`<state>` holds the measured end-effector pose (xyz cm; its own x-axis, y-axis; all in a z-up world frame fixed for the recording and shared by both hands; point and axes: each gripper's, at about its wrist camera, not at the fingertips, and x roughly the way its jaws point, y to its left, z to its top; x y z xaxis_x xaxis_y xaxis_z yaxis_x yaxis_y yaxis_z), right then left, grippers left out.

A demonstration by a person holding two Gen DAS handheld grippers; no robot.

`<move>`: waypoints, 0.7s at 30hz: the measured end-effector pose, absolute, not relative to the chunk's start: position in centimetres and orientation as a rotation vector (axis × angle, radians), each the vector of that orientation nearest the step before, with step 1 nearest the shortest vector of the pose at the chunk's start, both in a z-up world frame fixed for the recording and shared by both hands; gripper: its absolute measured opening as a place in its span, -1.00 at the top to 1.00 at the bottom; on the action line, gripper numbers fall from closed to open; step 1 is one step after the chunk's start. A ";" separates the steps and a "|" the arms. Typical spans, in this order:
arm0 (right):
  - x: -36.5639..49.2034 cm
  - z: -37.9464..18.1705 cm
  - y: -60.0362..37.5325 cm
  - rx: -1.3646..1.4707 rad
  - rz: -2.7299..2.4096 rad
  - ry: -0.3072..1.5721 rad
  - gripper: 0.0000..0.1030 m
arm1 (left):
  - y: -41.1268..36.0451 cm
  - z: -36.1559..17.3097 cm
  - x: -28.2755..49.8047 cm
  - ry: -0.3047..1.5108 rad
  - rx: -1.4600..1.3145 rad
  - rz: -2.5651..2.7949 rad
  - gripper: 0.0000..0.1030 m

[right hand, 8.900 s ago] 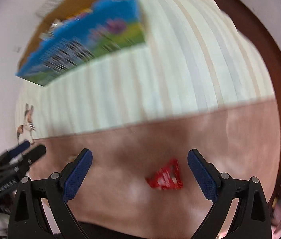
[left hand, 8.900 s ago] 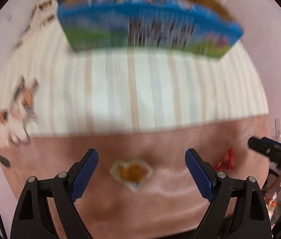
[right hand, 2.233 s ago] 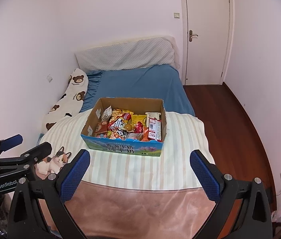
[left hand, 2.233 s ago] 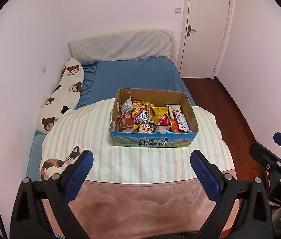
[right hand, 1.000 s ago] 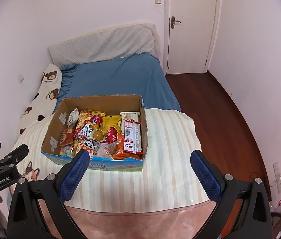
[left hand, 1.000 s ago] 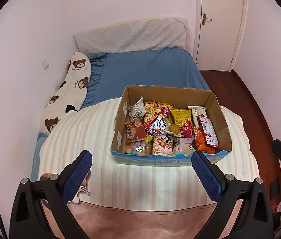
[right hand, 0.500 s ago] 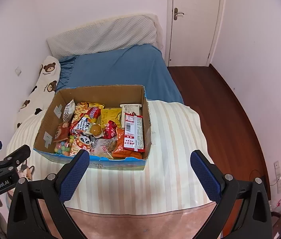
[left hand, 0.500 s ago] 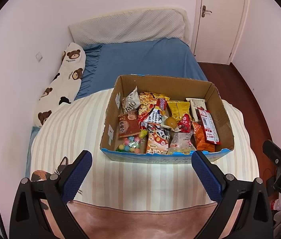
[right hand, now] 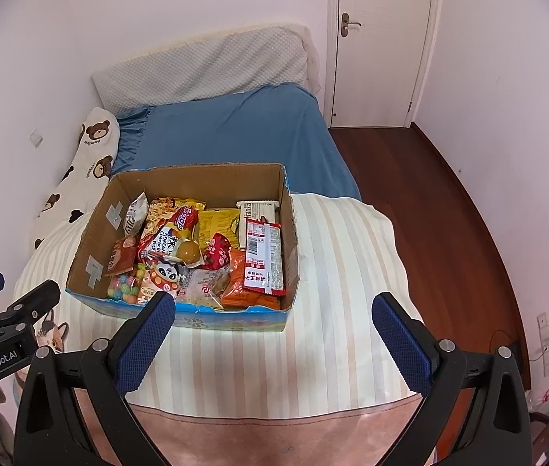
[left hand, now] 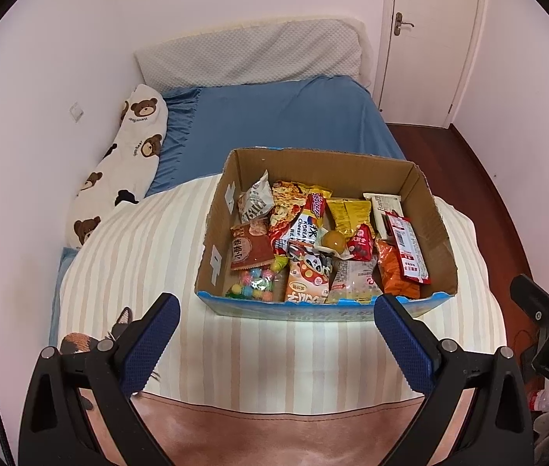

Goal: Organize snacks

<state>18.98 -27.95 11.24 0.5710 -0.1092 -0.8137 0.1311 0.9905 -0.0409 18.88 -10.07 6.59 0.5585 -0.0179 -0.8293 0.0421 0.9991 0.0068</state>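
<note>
Two grippers: both hover above the near end of the bed, each with its jaws spread wide and nothing between them.
Left gripper (left hand: 274, 339): blue-padded fingers (left hand: 146, 343) apart over the striped blanket (left hand: 150, 256), short of the box's near wall.
Right gripper (right hand: 272, 339): equally wide, empty; its left finger overlaps the box's near edge in its own view, contact cannot be told.
Cardboard box (left hand: 429, 202): open-topped, sits on the striped blanket around the middle of the bed, nearer the right edge.
Snacks (left hand: 313, 240): packed inside the box, loosely overlapping.
Red barcode packet (right hand: 264, 258): lies flat against the box's right wall, on top of an orange bag (right hand: 241, 289).
Round golden sweet (left hand: 332, 239): rests near the centre of the pile.
Pastel candy bag (left hand: 253, 285): at the near-left corner of the box.
Bear-print pillow (left hand: 119, 167): along the left edge of the bed, against the wall.
Blue sheet (left hand: 274, 124): covers the far half of the bed.
</note>
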 end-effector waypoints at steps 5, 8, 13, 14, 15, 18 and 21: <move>19.0 11.3 -27.9 0.025 -0.139 0.954 -1.00 | -9.8 6.4 18.9 0.984 0.019 -0.033 -0.99; 18.9 11.4 -27.9 0.023 -0.137 0.956 -1.00 | -9.8 6.3 18.9 0.988 0.015 -0.033 -0.99; 18.7 11.5 -27.6 0.021 -0.132 0.952 -1.00 | -9.8 6.3 18.8 0.988 0.016 -0.032 -0.99; 18.6 11.5 -27.5 0.021 -0.133 0.950 -1.00 | -9.8 6.3 18.8 0.988 0.015 -0.033 -0.99; 18.6 11.5 -27.5 0.022 -0.133 0.949 -1.00 | -9.8 6.3 18.9 0.987 0.016 -0.033 -0.99; 18.6 11.5 -27.5 0.022 -0.132 0.949 -1.00 | -9.8 6.3 18.8 0.985 0.017 -0.032 -0.99; 18.5 11.5 -27.6 0.024 -0.132 0.949 -1.00 | -9.8 6.4 18.8 0.987 0.019 -0.033 -0.99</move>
